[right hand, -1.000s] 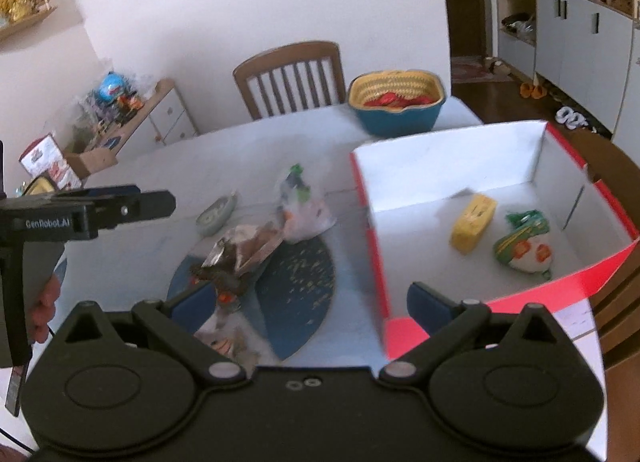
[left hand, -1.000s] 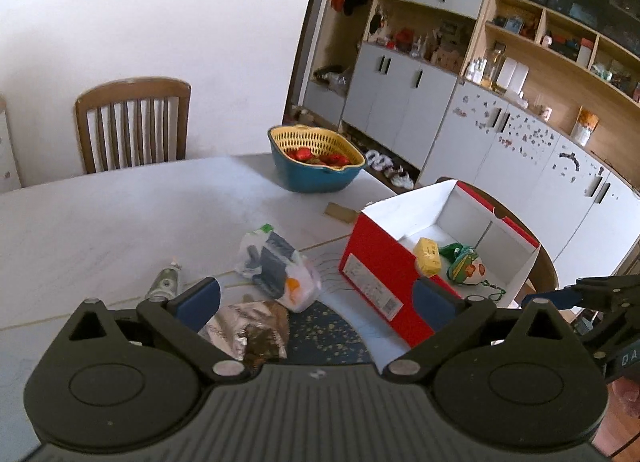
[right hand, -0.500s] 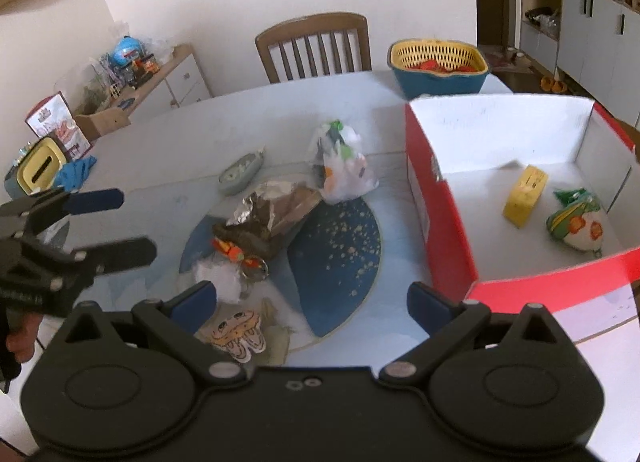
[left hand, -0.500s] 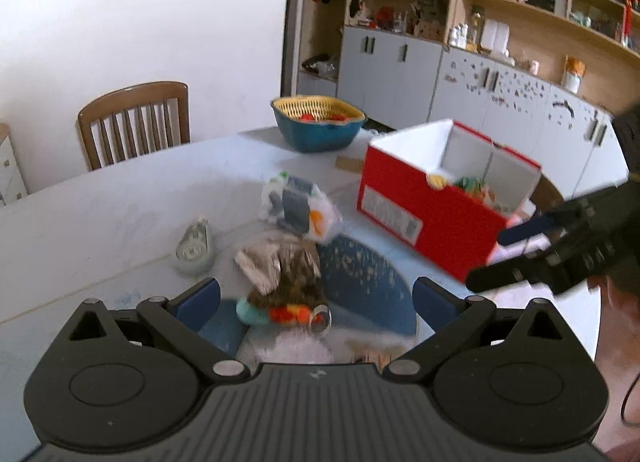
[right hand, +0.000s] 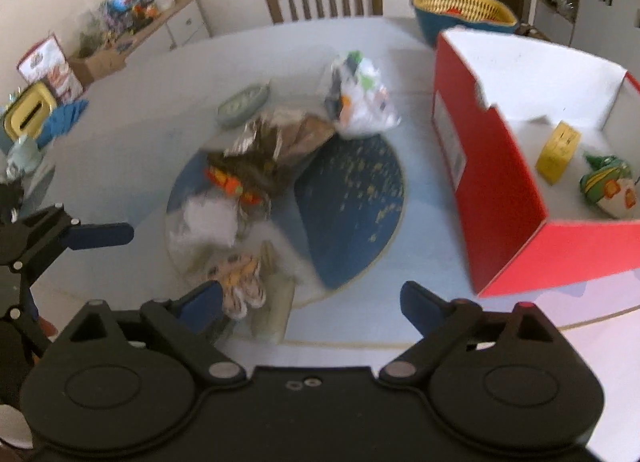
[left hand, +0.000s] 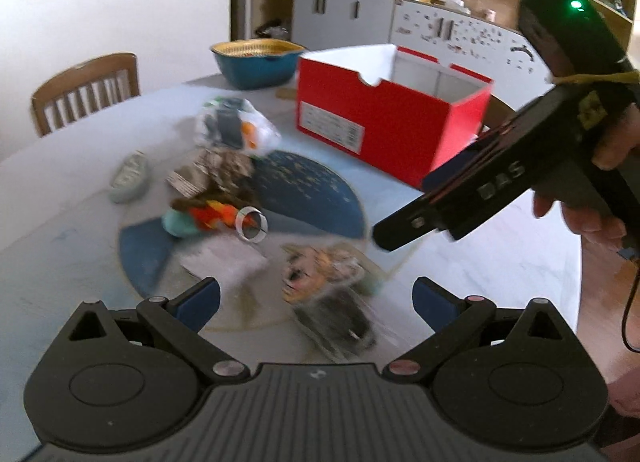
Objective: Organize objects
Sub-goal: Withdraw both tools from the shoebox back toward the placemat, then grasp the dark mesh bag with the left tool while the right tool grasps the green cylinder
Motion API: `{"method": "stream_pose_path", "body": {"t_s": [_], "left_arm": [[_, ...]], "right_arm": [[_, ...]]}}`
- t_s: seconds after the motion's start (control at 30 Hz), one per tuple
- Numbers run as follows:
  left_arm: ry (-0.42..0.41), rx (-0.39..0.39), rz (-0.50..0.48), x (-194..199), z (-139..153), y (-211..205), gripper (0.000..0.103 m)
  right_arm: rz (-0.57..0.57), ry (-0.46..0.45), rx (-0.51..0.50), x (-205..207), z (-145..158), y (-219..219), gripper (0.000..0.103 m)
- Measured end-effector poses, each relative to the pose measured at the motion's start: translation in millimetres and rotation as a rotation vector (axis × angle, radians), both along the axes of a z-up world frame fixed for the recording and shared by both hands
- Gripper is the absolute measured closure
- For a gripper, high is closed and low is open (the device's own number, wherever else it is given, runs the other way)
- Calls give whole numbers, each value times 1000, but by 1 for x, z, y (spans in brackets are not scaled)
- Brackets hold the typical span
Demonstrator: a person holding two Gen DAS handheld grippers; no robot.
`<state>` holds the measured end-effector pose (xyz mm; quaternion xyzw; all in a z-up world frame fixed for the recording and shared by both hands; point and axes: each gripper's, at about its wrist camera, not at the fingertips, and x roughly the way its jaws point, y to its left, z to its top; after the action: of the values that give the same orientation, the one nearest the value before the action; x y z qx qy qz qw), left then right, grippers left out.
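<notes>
**Left wrist view: both grippers spread wide over a blurred pile, nothing held**

Left wrist view showed one red box (left hand: 380, 129), one blue basket (left hand: 256, 63) and one wooden chair (left hand: 86, 91) beyond the fingers. One round blue mat (left hand: 304, 189) lay on the table (left hand: 72, 197) ahead of the fingertips, carrying a loose pile of about six small items. Farthest out sat a clear plastic bag (left hand: 236, 129); nearer came a crinkled foil packet (left hand: 218, 175), then an orange and teal toy (left hand: 204, 217) with a clear ring (left hand: 252, 223), and a white wad (left hand: 222, 262). A striped orange packet (left hand: 320, 274) lay closest, between the two fingers but not touched. One grey-green pouch (left hand: 130, 179) rested off the mat, out past the left finger.

Motion blur smeared the pile, so the items could not be identified more closely. From the left wrist the box's inside was hidden by its wall; the right wrist view showed two things in it, a yellow block (right hand: 558, 151) and a green and white pouch (right hand: 610, 189).

The left gripper (left hand: 316, 304) stood spread wide and gripped nothing. The right gripper (right hand: 310, 302) was also wide apart, its jaws having just been closing a little, with nothing between the pads; the striped packet sat just beside its left finger. A hand (left hand: 592, 189) held the right gripper.
</notes>
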<state>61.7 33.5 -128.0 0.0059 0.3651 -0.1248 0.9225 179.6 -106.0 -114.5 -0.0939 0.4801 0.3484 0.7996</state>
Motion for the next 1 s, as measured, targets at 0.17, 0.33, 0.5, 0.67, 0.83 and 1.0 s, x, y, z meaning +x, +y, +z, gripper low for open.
{"method": "stream_pose_path", "body": {"t_s": [0.17, 0.33, 0.5, 0.67, 0.83, 1.0], "left_arm": [[26, -15, -9, 1, -14, -7, 0], [54, 1, 8, 5, -25, -10, 1], [66, 11, 23, 7, -30, -13, 4], [73, 14, 16, 7, -33, -16, 12], [89, 25, 26, 7, -35, -17, 38], [99, 20, 37, 5, -33, -14, 48]], "right_arm": [[29, 23, -37, -9, -16, 6, 18], [46, 38, -68, -14, -29, 13, 23], [46, 33, -79, -17, -36, 19, 23], [67, 6, -106, -20, -40, 29, 26], [73, -24, -119, -19, -39, 35, 42], [91, -49, -133, -21, -37, 35, 57]]}}
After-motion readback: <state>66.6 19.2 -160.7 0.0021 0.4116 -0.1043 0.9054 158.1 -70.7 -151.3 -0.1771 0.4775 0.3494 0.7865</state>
